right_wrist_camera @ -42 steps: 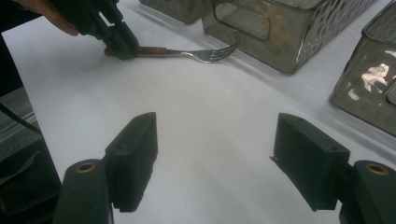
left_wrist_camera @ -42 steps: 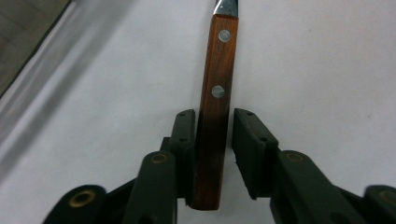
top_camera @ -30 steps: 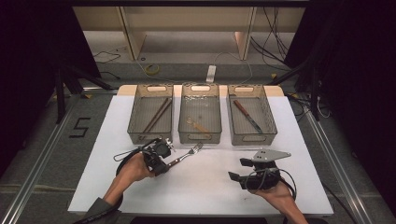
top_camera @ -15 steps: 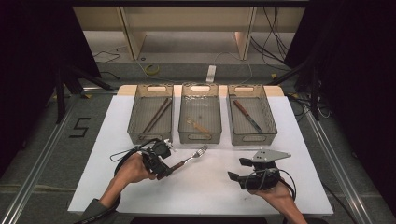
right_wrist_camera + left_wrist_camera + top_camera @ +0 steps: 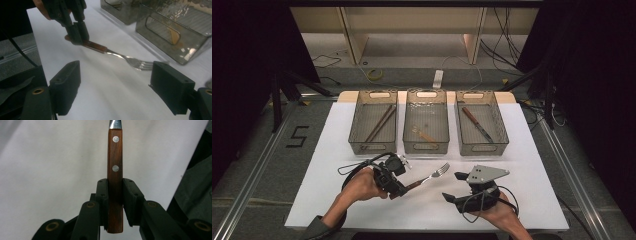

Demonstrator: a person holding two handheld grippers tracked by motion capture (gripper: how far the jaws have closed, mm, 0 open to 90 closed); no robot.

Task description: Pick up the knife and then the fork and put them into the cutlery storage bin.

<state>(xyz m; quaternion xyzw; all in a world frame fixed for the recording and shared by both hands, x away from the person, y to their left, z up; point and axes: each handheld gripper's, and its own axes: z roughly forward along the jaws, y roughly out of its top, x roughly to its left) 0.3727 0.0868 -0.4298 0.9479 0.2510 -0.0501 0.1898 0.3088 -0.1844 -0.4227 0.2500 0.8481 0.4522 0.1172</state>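
Fork (image 5: 428, 176): metal tines, wooden handle with two rivets; sits just in front of the middle basket, near edge side, tines pointing toward that basket and slightly to the right. Whether the tines touch the white surface cannot be told.
Fork handle (image 5: 115, 173): clamped between the two black jaws of the left gripper; the butt end protrudes behind the jaw pads.
Left gripper (image 5: 398, 189): clenched on the fork handle, positioned in front of and left of the middle basket; a hand (image 5: 362, 184) holds it from the near edge, cable looped to its left.
Right gripper (image 5: 450, 186): jaws spread wide, holding nothing; positioned in front of and right of the middle basket, apart from the fork. In the right gripper view the fork tines lie between and beyond its two jaw pads, no contact visible.
Middle basket (image 5: 427, 147): clear plastic, centre of a row of three; contains a small wooden-handled item.
Left basket (image 5: 372, 147): just left of the middle basket; contains chopsticks (image 5: 380, 123).
Right basket (image 5: 482, 148): just right of the middle basket; contains a dark-handled knife (image 5: 477, 125).
Table cover (image 5: 322, 175): white sheet under all three baskets and both grippers.
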